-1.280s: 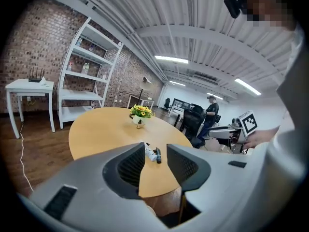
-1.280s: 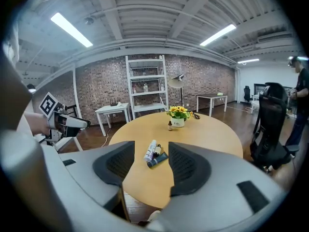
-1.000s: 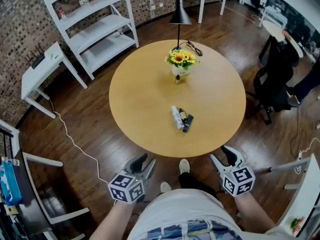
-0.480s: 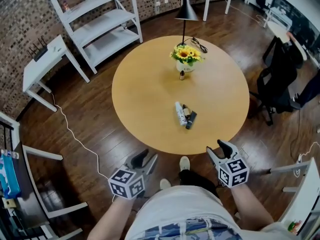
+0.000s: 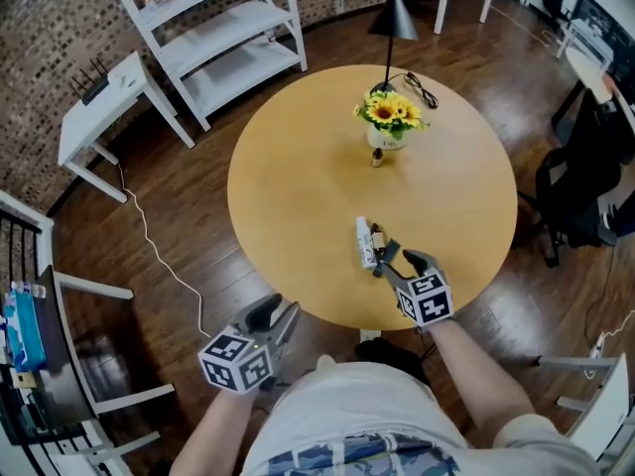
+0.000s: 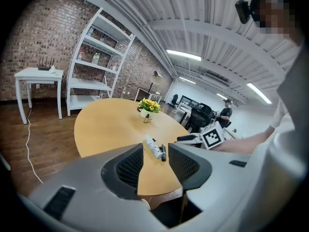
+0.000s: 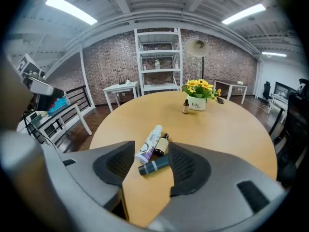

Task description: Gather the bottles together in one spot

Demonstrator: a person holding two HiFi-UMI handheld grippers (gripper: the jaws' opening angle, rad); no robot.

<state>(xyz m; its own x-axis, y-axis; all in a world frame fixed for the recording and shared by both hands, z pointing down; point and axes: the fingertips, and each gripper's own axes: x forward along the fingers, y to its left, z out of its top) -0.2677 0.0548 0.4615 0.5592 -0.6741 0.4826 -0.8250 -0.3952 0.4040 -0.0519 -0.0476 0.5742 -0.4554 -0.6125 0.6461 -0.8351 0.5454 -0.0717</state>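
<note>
Right tongs (image 5: 397,259) just beside three bottles (image 5: 367,243)

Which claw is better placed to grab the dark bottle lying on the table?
Right. The right claw is over the table, open jaws framing the dark bottle; the left claw hangs off the table.

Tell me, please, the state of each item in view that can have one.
White bottle: lying on its side.
Amber bottle: lying beside it, capped.
Dark bottle: lying on its side.
Dropper bottle: upright by the vase.
Sunflower vase: upright.
Left tongs: open, empty.
Right tongs: open, gripping nothing.
</note>
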